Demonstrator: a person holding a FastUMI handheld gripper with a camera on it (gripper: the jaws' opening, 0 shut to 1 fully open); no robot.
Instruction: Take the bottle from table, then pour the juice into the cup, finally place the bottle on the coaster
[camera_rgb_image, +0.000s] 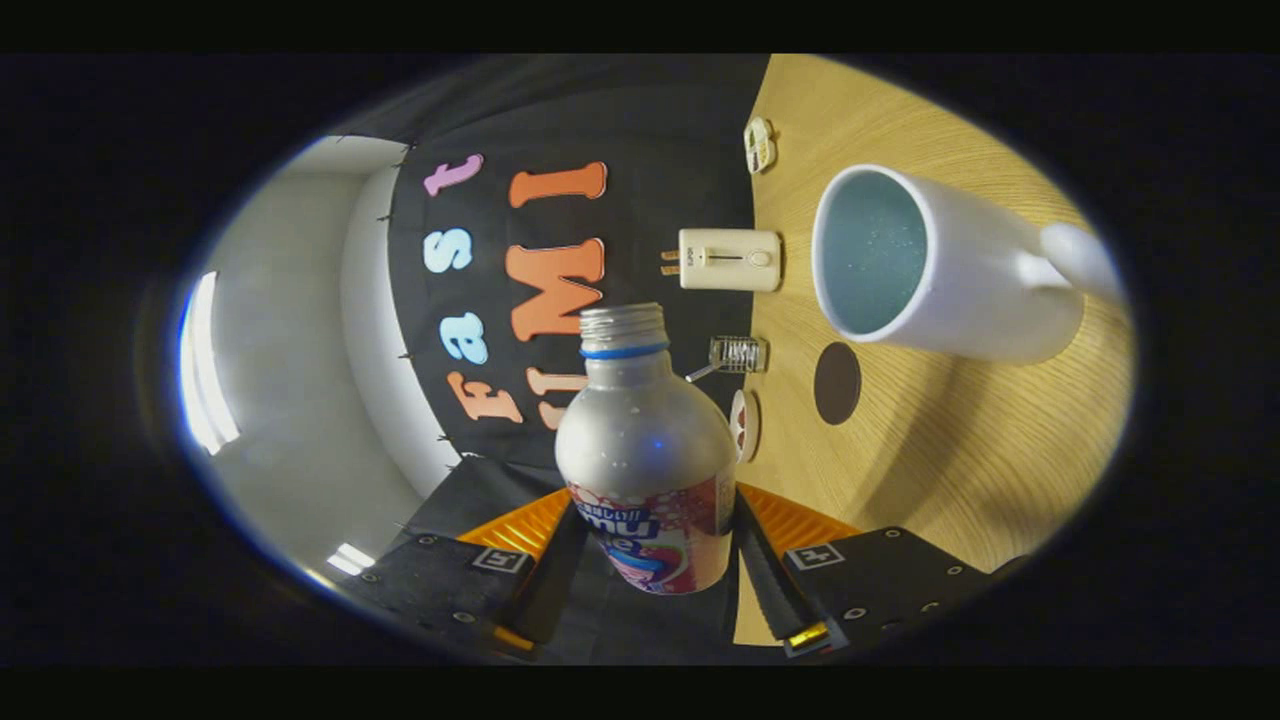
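Observation:
My gripper (650, 545) is shut on a silver bottle (645, 440) with a colourful label and an open threaded neck. I hold it lifted off the wooden table (930, 470), and the whole view is rolled, so the tabletop stands to the right of the bottle. A white mug (940, 265) with a pale blue inside stands on the table beyond and to the right of the bottle's neck, its handle away from the bottle. A dark round coaster (837, 383) lies on the table between the bottle and the mug.
Against the booth wall at the table's far edge sit a cream toaster-like box (730, 259), a small wire rack (737, 354), a small round red-and-white item (745, 425) and a small pale object (760, 145). A white room wall (300, 400) lies left of the cloth.

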